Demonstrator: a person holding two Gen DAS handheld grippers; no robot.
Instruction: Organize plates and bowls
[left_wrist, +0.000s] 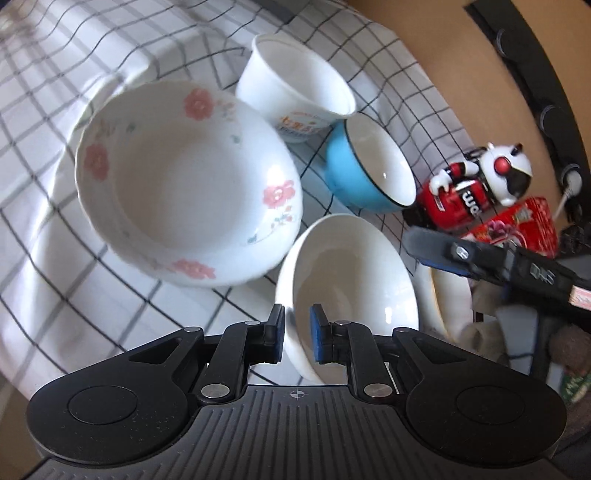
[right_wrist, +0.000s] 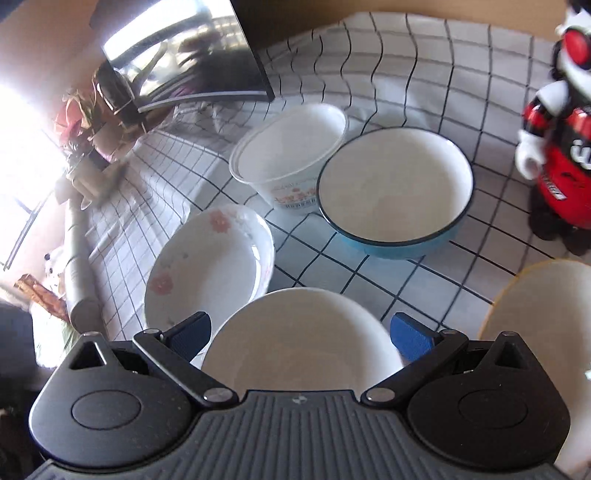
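surface: checked tablecloth (left_wrist: 55, 184), white with dark grid lines, covering the table in both views.

item 1: plain white bowl (left_wrist: 351, 273), lower centre of the left wrist view, tilted. its near rim sits between the pads of the left gripper (left_wrist: 297, 334), whose jaws are nearly together and clamped on that rim. same bowl at bottom centre of the right wrist view (right_wrist: 303, 339).

item 2: floral bowl (left_wrist: 184, 184), white with pink flowers, left of centre in the left wrist view, just beside the plain white bowl; lower left of centre in the right wrist view (right_wrist: 210, 266).

item 3: white printed cup-bowl (left_wrist: 295, 85), upper centre, orange lettering on its side, touching the blue bowl's rim.

item 4: blue bowl (left_wrist: 365, 166), white inside, dark rim, right of centre; centre right in the right wrist view (right_wrist: 395, 192).

item 5: gold-rimmed plate (right_wrist: 546, 314), lower right edge, partly cut off.

item 6: right gripper (right_wrist: 301, 338), jaws spread wide, either side of the plain white bowl, pads not pressing on it.

other: red and white toy figure (left_wrist: 480, 184), right side; red box (left_wrist: 524, 225) beside it.
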